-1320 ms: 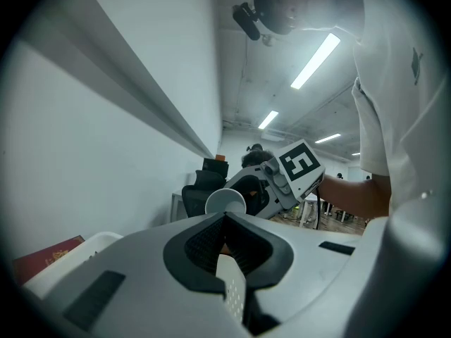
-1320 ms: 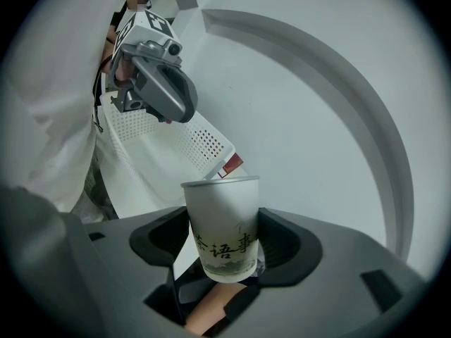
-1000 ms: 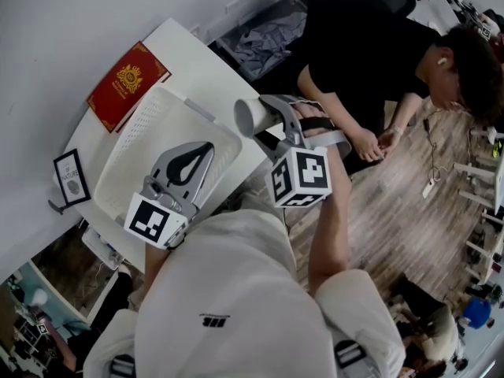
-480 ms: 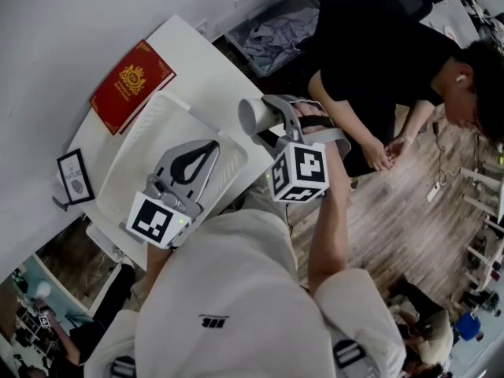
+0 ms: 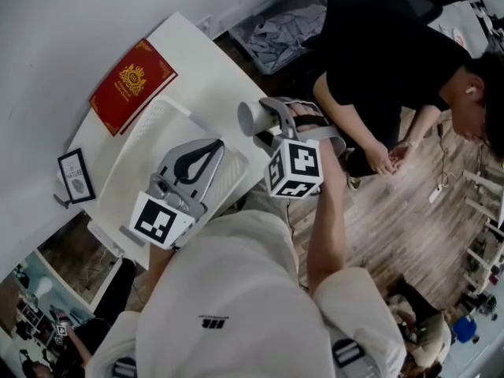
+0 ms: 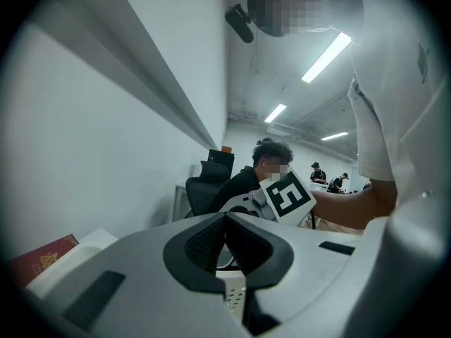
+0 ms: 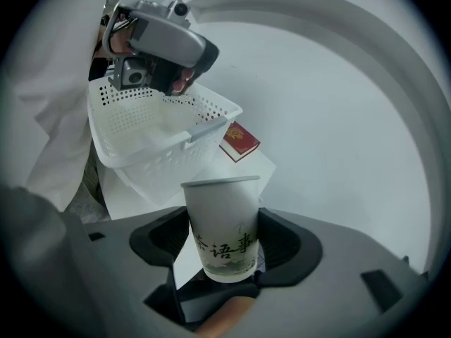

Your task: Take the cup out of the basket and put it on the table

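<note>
A white paper cup (image 5: 253, 118) with dark characters on it (image 7: 224, 224) is clamped between the jaws of my right gripper (image 5: 268, 121), in the air. In the head view it is just right of the white perforated basket (image 5: 150, 152), over the white table's edge (image 5: 206, 63). In the right gripper view the basket (image 7: 151, 129) lies beyond the cup and looks empty. My left gripper (image 5: 206, 154) hangs over the basket. Its jaws are pressed together with nothing between them (image 6: 225, 220).
A red book (image 5: 132, 83) lies on the table behind the basket, and a small framed picture (image 5: 75, 176) stands at the left end. A person in black (image 5: 394, 61) sits to the right of the table, and a bin of cloth (image 5: 279, 26) stands on the floor beyond it.
Both grippers have stayed almost in place, the cup still held beside the basket. The head view has shifted a little, and the seated person has moved to the right.
</note>
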Action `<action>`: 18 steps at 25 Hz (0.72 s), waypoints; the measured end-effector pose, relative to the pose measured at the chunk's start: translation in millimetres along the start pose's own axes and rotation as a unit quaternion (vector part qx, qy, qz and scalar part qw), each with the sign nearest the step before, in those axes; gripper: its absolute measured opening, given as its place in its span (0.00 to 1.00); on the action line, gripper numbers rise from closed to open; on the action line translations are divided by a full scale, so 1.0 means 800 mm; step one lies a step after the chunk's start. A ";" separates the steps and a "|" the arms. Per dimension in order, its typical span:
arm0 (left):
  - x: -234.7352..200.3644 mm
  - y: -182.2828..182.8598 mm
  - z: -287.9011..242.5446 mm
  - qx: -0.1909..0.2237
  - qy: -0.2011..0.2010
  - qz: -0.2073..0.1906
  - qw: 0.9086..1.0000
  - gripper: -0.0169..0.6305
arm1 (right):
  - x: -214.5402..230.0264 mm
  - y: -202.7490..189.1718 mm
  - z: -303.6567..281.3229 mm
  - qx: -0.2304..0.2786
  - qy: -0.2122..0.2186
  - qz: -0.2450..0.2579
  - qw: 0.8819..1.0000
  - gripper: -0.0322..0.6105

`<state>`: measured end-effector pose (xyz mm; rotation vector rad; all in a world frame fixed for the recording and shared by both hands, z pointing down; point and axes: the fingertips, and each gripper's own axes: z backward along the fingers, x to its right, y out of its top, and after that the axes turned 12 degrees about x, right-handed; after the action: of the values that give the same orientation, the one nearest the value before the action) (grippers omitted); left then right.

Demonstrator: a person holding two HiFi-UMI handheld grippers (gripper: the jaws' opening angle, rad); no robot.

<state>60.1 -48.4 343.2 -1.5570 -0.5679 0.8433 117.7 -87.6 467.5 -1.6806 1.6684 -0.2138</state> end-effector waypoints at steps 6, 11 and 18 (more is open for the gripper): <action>-0.007 -0.001 -0.013 -0.003 0.002 -0.001 1.000 0.04 | -0.004 -0.016 -0.021 -0.001 0.020 -0.011 1.000 0.54; -0.009 -0.004 -0.020 -0.006 0.001 0.000 1.000 0.04 | -0.010 -0.028 -0.041 -0.003 0.038 -0.022 0.999 0.54; -0.016 -0.007 -0.027 -0.010 0.005 0.003 1.000 0.04 | -0.017 -0.040 -0.066 -0.002 0.060 -0.039 0.997 0.54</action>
<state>69.4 -70.6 351.9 -1.5812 -0.5661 0.8362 109.7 -98.9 529.1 -1.7673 1.6932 -0.3558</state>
